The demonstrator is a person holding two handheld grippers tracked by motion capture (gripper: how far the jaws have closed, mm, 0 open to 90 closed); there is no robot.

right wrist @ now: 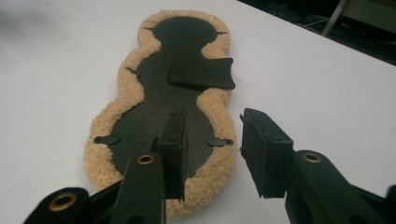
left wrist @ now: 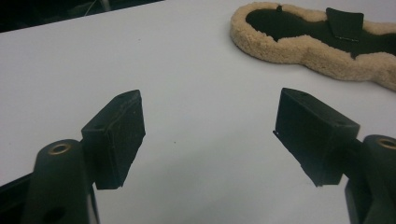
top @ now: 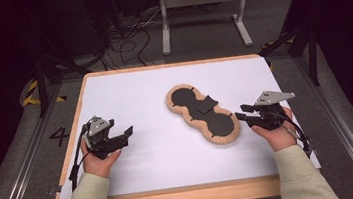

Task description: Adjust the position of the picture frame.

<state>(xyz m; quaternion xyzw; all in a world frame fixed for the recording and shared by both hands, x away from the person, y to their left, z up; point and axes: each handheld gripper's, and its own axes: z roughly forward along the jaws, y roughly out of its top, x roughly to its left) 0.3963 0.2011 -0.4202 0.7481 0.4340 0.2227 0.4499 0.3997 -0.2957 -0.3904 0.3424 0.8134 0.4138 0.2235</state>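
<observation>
A tan fleece, peanut-shaped pad with a black centre (top: pixel 204 114) lies mid-bench (top: pixel 138 89) between two hand-held grippers, left gripper (top: pixel 121 136) and right gripper (top: pixel 241 112), both with fingers released and grasping nothing.

Three cameras, one white table (top: pixel 129 100)

The high view looks forward and down from the person's side, well back. Each gripper view rides low and close, looking along its own jaws across the table. All three share the fleece-edged pad (top: pixel 203 114) (left wrist: pixel 308 44) (right wrist: pixel 163 112), nearest in the right gripper view.
</observation>
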